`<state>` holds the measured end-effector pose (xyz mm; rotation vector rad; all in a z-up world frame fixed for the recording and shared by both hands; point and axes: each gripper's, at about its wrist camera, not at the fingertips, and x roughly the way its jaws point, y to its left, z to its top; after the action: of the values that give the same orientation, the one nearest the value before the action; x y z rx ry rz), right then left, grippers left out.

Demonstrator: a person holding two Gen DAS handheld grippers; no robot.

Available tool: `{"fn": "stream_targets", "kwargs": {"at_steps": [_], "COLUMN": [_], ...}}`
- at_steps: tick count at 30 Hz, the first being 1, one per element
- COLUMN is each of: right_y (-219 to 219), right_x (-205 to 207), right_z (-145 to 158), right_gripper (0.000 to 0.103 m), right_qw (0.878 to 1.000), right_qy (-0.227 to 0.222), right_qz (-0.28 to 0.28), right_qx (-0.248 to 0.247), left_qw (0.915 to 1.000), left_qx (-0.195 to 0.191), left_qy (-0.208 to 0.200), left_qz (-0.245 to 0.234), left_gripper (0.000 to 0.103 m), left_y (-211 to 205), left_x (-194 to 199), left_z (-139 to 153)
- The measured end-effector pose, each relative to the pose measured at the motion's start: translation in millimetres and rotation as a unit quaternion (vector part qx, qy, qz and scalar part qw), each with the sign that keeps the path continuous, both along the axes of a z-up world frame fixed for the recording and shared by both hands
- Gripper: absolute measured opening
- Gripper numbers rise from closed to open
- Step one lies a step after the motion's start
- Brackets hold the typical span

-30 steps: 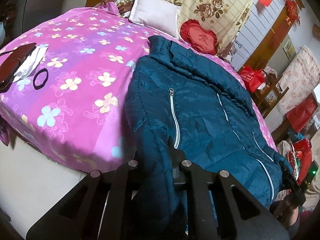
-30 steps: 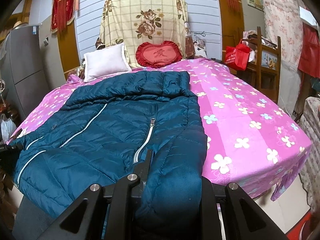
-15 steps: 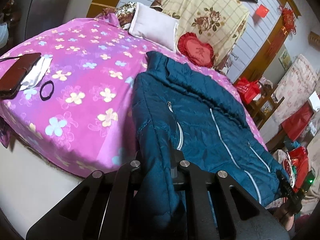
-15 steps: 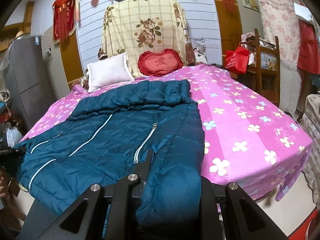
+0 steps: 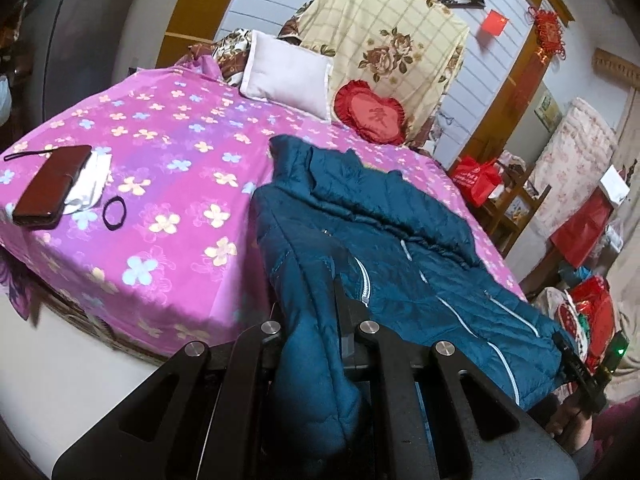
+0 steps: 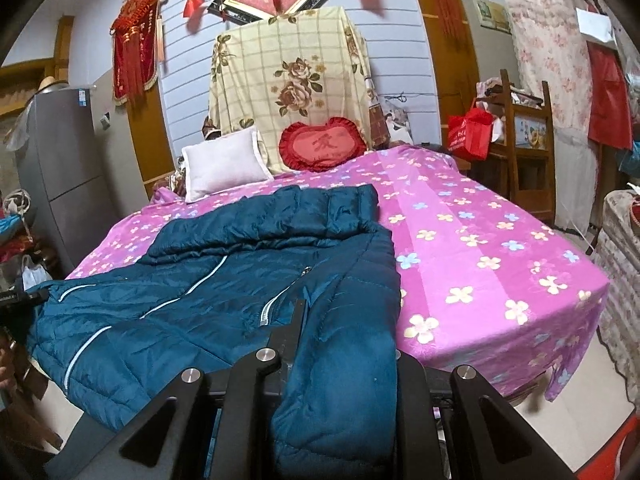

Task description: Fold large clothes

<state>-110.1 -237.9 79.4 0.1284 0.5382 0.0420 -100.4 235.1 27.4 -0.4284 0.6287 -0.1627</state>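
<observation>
A large teal quilted jacket (image 5: pixel 384 248) with white zippers lies front-up on the pink flowered bed (image 5: pixel 168 152), its hem hanging past the near edge. My left gripper (image 5: pixel 312 328) is shut on one bottom corner of the jacket, whose fabric bunches between the fingers. My right gripper (image 6: pixel 344 332) is shut on the other bottom corner of the jacket (image 6: pixel 248 280), lying on the bed (image 6: pixel 480 256). The right gripper also shows at the far right of the left wrist view (image 5: pixel 576 364).
A dark phone case (image 5: pixel 52 184), white cloth and black hair tie (image 5: pixel 115 213) lie on the bed's left part. A white pillow (image 6: pixel 224 168) and red heart cushion (image 6: pixel 324 148) sit at the head. A wooden chair (image 6: pixel 524 152) and red bag (image 6: pixel 470 134) stand to the right.
Both grippers have pulled back and up from the bed with the jacket's corners held, dragging the jacket toward the near edge; more of the room shows.
</observation>
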Motion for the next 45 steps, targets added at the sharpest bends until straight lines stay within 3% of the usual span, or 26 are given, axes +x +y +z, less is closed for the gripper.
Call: {"fn": "stream_targets", "kwargs": {"at_steps": [7, 12, 19, 22, 29, 33, 38, 41, 45], "right_y": [-3.2, -7.1, -15.6, -15.2, -12.8, -17.1, -23.2, -23.5, -23.3], "right_x": [-36.4, -40.1, 20.2, 46.2, 97.8, 145.6, 228.7, 281.6, 337.4], "right_z": [35.0, 60.0, 55.5, 56.0, 80.0, 91.9, 90.4, 74.1, 27.0], "right_gripper": [0.017, 0.017, 0.017, 0.017, 0.017, 0.017, 0.017, 0.017, 0.017], "right_qw": [0.999, 0.999, 0.999, 1.0, 0.998, 0.996, 0.994, 0.996, 0.999], "right_qy": [-0.034, -0.052, -0.03, -0.028, -0.066, -0.095, -0.102, -0.084, -0.03], "right_qz": [0.001, 0.003, 0.009, 0.009, 0.005, -0.004, -0.023, -0.036, -0.042], "right_qx": [0.004, 0.006, 0.01, 0.006, -0.002, 0.002, 0.006, 0.001, 0.015], "left_qw": [0.9991, 0.9973, 0.997, 0.9969, 0.9946, 0.9931, 0.9893, 0.9885, 0.9873], "left_qx": [-0.002, 0.013, 0.037, 0.026, 0.024, 0.021, 0.067, 0.097, 0.114], "left_qy": [-0.043, -0.073, -0.054, -0.047, -0.082, -0.098, -0.1, -0.067, 0.02], "left_qz": [-0.003, -0.002, 0.042, 0.058, 0.059, 0.062, 0.082, 0.095, 0.109], "left_gripper": [0.008, 0.008, 0.008, 0.008, 0.008, 0.008, 0.008, 0.008, 0.009], "left_y": [7.3, 2.1, -10.0, -9.2, -6.3, -8.6, -27.6, -39.9, -45.4], "left_x": [-30.0, -20.3, 35.3, 55.5, 89.7, 134.9, 217.3, 277.0, 344.1], "left_z": [40.4, 61.1, 48.7, 46.1, 76.3, 98.2, 100.6, 75.2, 15.0]}}
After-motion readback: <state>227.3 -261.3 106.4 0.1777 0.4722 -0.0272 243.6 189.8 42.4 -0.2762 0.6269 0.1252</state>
